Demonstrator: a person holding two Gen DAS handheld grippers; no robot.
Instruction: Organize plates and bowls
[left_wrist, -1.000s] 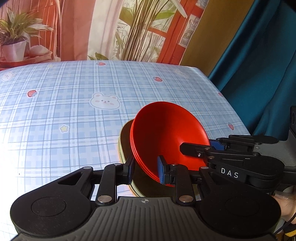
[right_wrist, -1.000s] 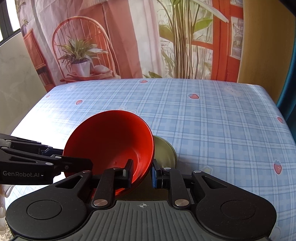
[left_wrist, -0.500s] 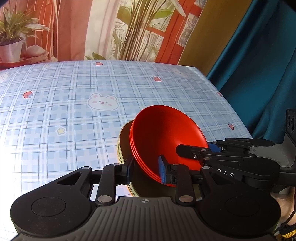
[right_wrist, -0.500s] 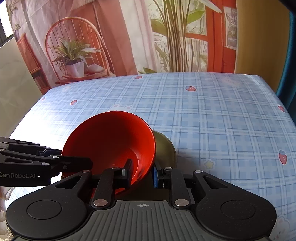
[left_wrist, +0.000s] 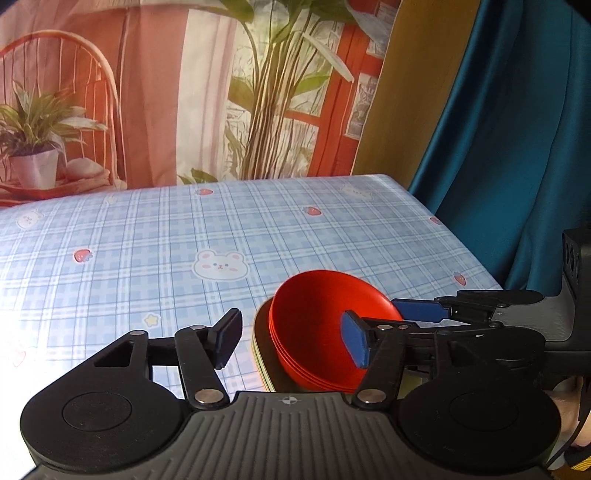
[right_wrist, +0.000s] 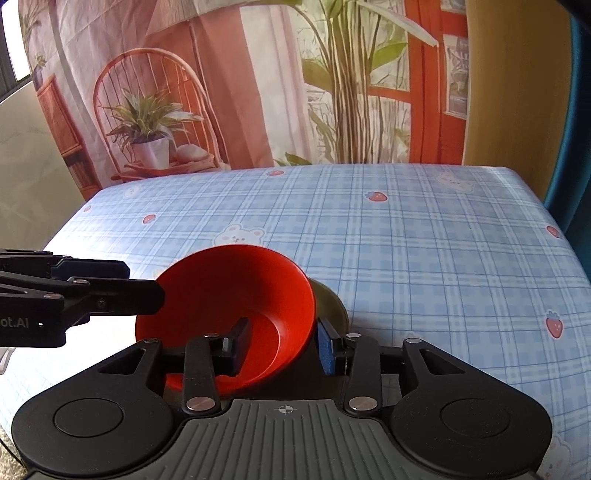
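At lower centre, a stack of red bowls (left_wrist: 317, 328) sits on olive plates (left_wrist: 260, 350) on the checked tablecloth (left_wrist: 147, 251). Both the left gripper (left_wrist: 291, 338) and right gripper (right_wrist: 282, 345) have just been opening; their jaws straddle the bowl rim, spread and clear of it.

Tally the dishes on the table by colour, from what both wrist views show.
Red bowls, nested, by the rim edges showing: 3
Olive-green plates under them, layering unclear: at least 1
Total: at least 4, all in one stack on the checked tablecloth
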